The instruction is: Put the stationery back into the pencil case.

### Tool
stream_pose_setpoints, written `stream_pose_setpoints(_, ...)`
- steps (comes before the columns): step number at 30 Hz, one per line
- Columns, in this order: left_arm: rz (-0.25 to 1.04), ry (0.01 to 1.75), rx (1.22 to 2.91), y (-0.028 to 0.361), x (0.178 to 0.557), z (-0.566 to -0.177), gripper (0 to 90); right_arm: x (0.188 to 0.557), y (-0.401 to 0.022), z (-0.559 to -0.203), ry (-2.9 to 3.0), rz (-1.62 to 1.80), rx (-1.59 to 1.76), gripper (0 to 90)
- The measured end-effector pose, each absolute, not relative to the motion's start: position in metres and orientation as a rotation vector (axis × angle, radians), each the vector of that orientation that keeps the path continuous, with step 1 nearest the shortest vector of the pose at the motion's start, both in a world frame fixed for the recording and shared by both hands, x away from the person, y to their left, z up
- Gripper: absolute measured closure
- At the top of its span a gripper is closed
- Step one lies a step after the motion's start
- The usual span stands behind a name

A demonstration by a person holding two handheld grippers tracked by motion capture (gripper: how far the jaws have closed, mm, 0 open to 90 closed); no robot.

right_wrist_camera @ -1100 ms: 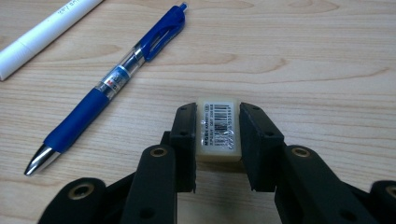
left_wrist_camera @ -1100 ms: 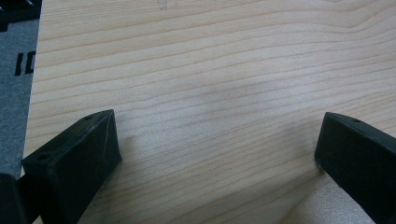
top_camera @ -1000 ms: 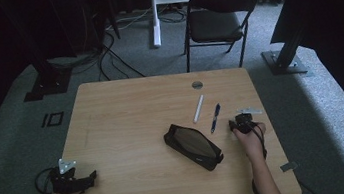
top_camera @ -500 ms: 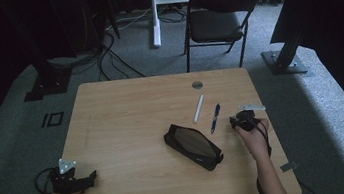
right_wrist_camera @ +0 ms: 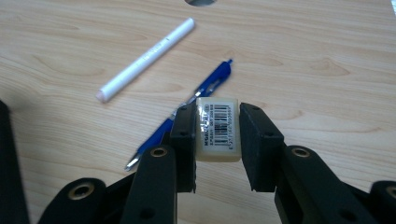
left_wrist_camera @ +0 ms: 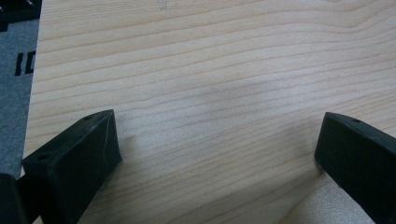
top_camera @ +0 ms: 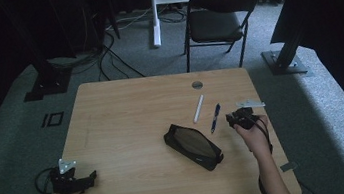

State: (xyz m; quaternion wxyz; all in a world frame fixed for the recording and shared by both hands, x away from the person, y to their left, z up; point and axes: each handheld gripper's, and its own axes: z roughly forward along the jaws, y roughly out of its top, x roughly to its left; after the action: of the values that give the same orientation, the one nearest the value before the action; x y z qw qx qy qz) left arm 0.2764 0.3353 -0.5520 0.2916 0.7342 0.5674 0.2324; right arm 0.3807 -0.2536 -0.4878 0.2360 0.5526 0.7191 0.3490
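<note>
My right gripper (right_wrist_camera: 216,135) is shut on a white eraser (right_wrist_camera: 217,128) with a barcode label, held a little above the table. Under and just beyond it lies a blue pen (right_wrist_camera: 205,95), and a white pen (right_wrist_camera: 145,59) lies farther off to the left. In the high view the right gripper (top_camera: 239,117) hovers right of the blue pen (top_camera: 214,117) and white pen (top_camera: 198,108). A black pencil case (top_camera: 192,145), its top open, lies mid-table. My left gripper (top_camera: 72,181) rests at the table's front left corner; its jaws stand wide apart over bare wood (left_wrist_camera: 215,93).
The wooden table (top_camera: 126,108) has a round cable hole (top_camera: 197,84) near its far edge. A black chair (top_camera: 217,18) stands behind the table on grey carpet. Stand feet and cables lie on the floor at the left and right.
My right gripper has risen from the table with the eraser between its jaws. The left gripper has stayed where it was.
</note>
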Motion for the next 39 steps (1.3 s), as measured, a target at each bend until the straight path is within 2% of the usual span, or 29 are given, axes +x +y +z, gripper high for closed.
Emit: stream_pose_setpoints(39, 0.620, 1.512, 1.957, 0.335, 0.276, -0.552, 0.1, 0.351, -0.204, -0.444, 2.151, 1.130, 1.239, 68.2)
